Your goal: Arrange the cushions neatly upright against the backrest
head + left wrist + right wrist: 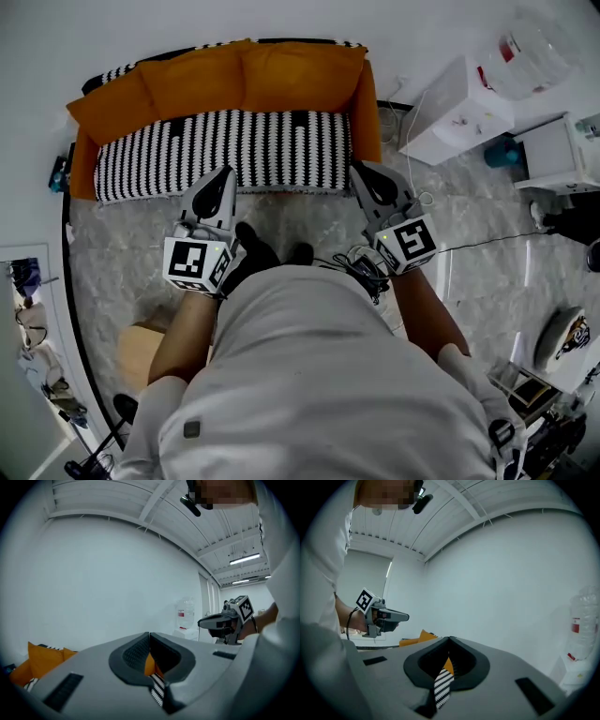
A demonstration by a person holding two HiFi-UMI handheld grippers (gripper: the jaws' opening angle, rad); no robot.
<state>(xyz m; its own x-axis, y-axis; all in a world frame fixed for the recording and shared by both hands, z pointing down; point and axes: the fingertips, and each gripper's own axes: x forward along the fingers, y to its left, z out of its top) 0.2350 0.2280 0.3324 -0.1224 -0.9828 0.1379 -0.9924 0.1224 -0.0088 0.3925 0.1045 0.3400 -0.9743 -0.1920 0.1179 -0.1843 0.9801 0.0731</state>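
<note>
Three orange cushions [202, 80] stand in a row against the backrest of a small sofa with a black-and-white striped seat [225, 150]. My left gripper [223, 174] is shut and empty, its tip at the seat's front edge, left of centre. My right gripper [360, 170] is shut and empty too, at the seat's front right corner. In the left gripper view the shut jaws [149, 637] point level, with orange cushions [40, 660] low at the left and the right gripper [220, 620] beside. In the right gripper view the jaws [449, 641] are shut, with the left gripper [389, 617] off to the left.
A white cabinet [459, 108] with a water bottle [534, 52] stands right of the sofa, and a cable [487, 244] runs over the marble floor. A wooden stool [141, 352] is behind my left arm. More clutter lies at the lower right.
</note>
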